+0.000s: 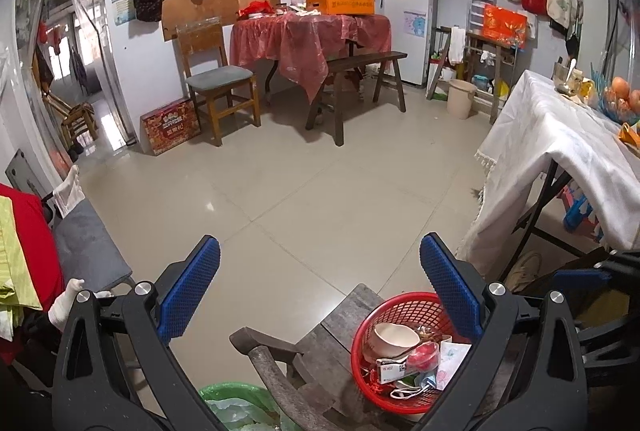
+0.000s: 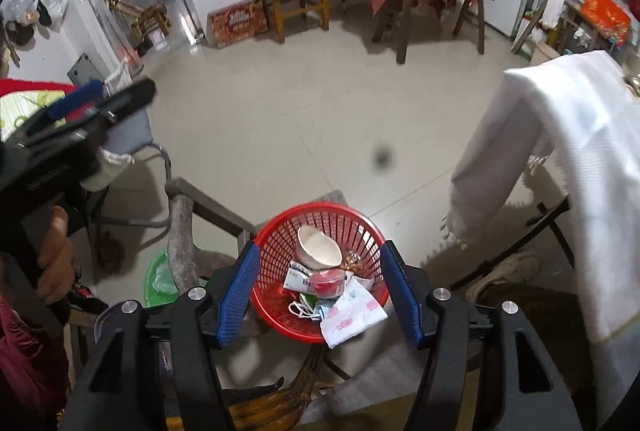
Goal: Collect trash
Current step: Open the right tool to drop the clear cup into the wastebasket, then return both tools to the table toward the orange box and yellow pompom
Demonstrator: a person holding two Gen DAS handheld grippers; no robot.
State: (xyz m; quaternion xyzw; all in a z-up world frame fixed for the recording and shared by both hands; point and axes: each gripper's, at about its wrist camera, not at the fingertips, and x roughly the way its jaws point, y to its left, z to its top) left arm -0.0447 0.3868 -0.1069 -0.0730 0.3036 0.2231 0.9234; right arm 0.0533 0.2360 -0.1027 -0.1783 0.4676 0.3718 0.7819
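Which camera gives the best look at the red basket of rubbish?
The right wrist view: the red basket sits whole between the gripper's fingers, contents visible. In the left wrist view the red basket is low, partly hidden behind a finger.

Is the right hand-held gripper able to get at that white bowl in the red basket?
Probably yes. The right hand-held gripper hangs open above the red basket, and the white bowl lies on top of the litter with nothing covering it.

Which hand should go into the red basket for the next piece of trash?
Right, I'd say. The right tongs point down over the red basket, open and empty, framing the trash in it. The left tongs are also open but aimed out across the floor, with the basket off to one side.
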